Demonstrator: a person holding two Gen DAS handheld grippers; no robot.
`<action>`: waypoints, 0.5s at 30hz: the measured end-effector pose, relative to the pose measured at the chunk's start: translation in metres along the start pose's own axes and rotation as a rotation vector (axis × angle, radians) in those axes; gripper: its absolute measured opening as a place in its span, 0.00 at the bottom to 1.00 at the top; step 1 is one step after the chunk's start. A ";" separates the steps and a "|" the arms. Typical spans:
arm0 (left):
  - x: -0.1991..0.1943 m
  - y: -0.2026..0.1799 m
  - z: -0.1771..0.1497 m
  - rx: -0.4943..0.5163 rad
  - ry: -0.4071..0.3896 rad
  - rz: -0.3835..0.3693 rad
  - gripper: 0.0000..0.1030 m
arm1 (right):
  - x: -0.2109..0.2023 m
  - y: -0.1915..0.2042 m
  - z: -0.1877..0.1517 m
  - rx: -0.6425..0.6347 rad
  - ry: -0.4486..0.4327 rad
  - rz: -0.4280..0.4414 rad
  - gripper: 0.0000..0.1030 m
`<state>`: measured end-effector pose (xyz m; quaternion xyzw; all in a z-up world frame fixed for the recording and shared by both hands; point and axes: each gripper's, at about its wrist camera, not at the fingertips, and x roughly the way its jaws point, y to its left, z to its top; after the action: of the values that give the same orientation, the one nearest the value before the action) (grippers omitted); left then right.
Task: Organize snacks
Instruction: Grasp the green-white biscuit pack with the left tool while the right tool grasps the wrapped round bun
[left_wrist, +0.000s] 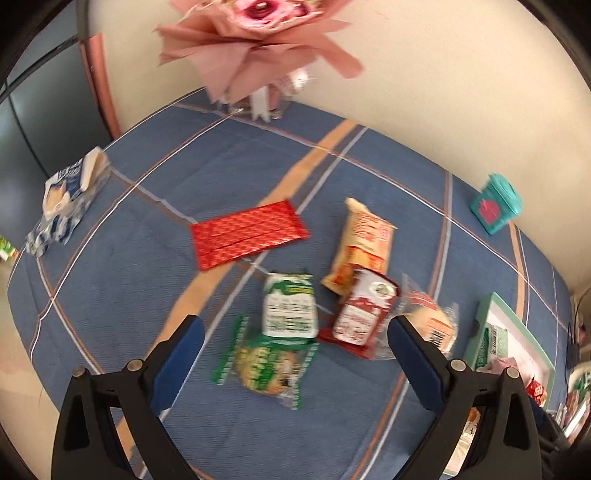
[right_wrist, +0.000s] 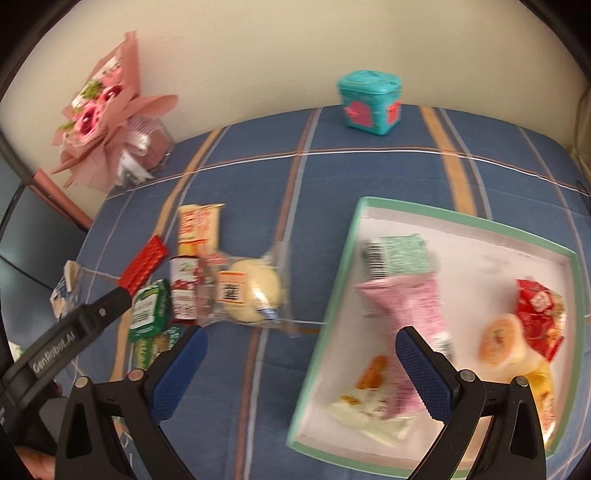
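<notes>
Several snack packs lie on the blue striped tablecloth: a green cracker pack (left_wrist: 266, 369), a green-white pack (left_wrist: 290, 306), a red-white pack (left_wrist: 360, 314), an orange pack (left_wrist: 364, 240), a clear bun pack (right_wrist: 251, 291) and a flat red pack (left_wrist: 247, 232). My left gripper (left_wrist: 295, 332) is open and empty, hovering over the green packs. My right gripper (right_wrist: 301, 341) is open and empty, above the left edge of the green-rimmed white box (right_wrist: 332, 295). The box holds a pink pack (right_wrist: 410, 306), a green pack (right_wrist: 399, 254), a red pack (right_wrist: 539, 314) and a jelly cup (right_wrist: 500, 341).
A pink paper bouquet (right_wrist: 107, 122) stands at the back left by the wall. A teal box (right_wrist: 369, 101) sits at the back edge. A blue-white bag (left_wrist: 66, 199) lies at the far left. The left gripper's body (right_wrist: 74, 332) shows in the right wrist view.
</notes>
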<state>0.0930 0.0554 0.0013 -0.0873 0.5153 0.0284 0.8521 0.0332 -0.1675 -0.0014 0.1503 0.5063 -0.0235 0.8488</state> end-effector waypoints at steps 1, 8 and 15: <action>0.000 0.006 0.002 -0.017 0.004 -0.008 0.97 | 0.002 0.004 0.000 -0.004 0.003 0.003 1.00; 0.001 0.040 0.009 -0.096 0.031 -0.035 0.96 | 0.016 0.022 0.000 0.004 0.032 0.053 1.00; 0.024 0.044 0.008 -0.142 0.107 -0.071 0.96 | 0.028 0.026 0.009 0.008 0.018 0.049 1.00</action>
<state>0.1053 0.0989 -0.0212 -0.1673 0.5533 0.0301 0.8154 0.0597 -0.1424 -0.0160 0.1664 0.5100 -0.0034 0.8439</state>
